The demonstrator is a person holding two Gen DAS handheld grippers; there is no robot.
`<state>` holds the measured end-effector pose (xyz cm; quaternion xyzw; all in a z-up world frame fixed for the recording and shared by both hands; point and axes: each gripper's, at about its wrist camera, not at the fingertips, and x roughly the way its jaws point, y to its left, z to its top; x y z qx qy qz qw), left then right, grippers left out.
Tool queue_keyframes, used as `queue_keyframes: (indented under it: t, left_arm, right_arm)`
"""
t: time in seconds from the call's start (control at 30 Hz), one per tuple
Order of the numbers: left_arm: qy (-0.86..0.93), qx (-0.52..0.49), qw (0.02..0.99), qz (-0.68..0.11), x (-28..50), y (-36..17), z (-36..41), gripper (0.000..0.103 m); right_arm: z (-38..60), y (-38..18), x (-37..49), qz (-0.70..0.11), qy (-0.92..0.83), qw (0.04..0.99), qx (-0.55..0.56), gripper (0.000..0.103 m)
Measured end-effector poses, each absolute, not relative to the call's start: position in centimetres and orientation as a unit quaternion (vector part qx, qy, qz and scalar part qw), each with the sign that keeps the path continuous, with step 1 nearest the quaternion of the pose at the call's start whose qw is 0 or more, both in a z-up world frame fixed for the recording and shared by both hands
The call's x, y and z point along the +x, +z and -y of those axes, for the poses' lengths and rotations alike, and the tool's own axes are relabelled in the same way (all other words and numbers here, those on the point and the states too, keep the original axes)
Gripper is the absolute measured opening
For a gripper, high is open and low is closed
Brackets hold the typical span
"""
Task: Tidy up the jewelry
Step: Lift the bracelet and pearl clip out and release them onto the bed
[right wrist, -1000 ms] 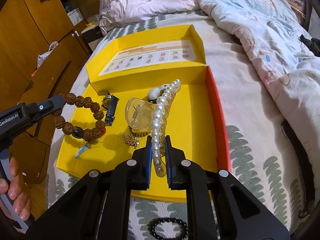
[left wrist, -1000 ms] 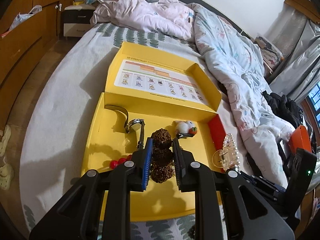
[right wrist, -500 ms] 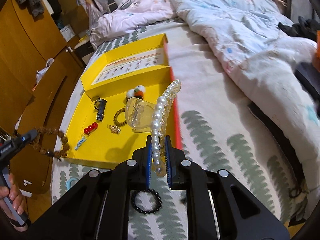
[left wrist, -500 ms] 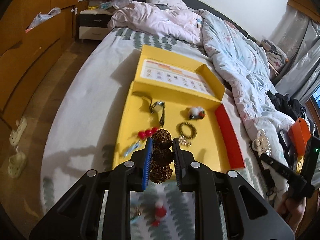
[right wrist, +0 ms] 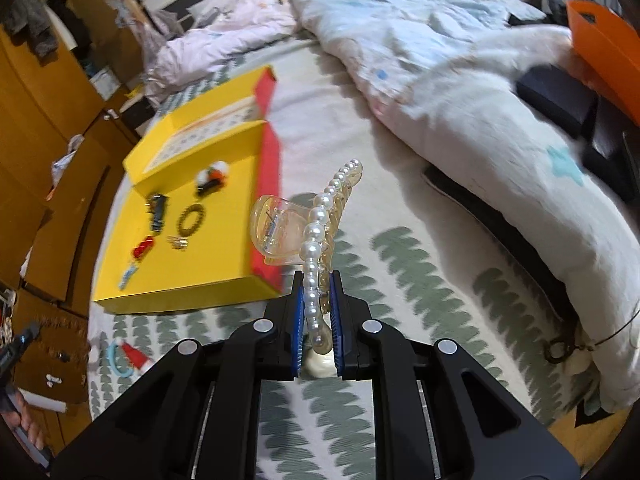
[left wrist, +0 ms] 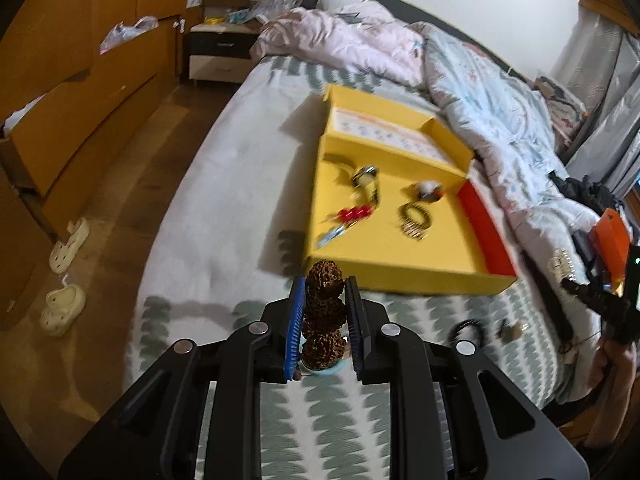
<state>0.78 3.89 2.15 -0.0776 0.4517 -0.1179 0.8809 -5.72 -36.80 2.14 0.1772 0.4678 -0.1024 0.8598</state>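
Note:
My left gripper [left wrist: 323,292] is shut on a brown knobbly bead bracelet [left wrist: 323,312], held above the bedspread in front of the open yellow box [left wrist: 400,272]. My right gripper [right wrist: 316,292] is shut on a clear hair claw with a pearl row [right wrist: 316,224], held right of the yellow box [right wrist: 180,292]. In the box lie a watch [left wrist: 366,178], red beads [left wrist: 354,213], a small beaded bracelet [left wrist: 414,216] and a white-orange charm [left wrist: 428,190].
On the bedspread lie a black bead bracelet [left wrist: 466,330], a small gold piece [left wrist: 510,332], and a blue ring with a red-white item [right wrist: 128,358]. A rumpled quilt [right wrist: 460,80] lies to the right. Wooden cabinets [left wrist: 80,60] and slippers [left wrist: 64,304] are on the left.
Both grippers have pulled back from over the box toward the bed's near edge, still holding their items. The right gripper has swung to the right of the box.

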Motion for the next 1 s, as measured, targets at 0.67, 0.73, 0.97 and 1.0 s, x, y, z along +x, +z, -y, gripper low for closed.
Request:
queue_keyframes:
  t: [0.67,0.73,0.97,1.0]
  left_arm:
    - [-0.051,-0.029,0.822,-0.567,4.2,-9.1,-7.5,0.021]
    - [-0.042,-0.016,0.821,-0.569,4.3,-9.5,-7.4,0.022]
    - [0.006,0.019,0.852,-0.523,4.0,-6.0,-7.1,0.065]
    - [0.011,0.023,0.86,-0.51,3.9,-5.2,-6.9,0.067]
  right_arm:
    - [40.0,-5.0,-2.6,-0.536,-0.144,0.81,0.19,0.013]
    - [40.1,-5.1,-2.6,-0.537,-0.151,0.809,0.183,0.014]
    - [40.4,-2.5,-3.7,-0.515,-0.185,0.818,0.18,0.024]
    - [40.1,-1.8,-3.7,-0.503,-0.18,0.826,0.18,0.025]
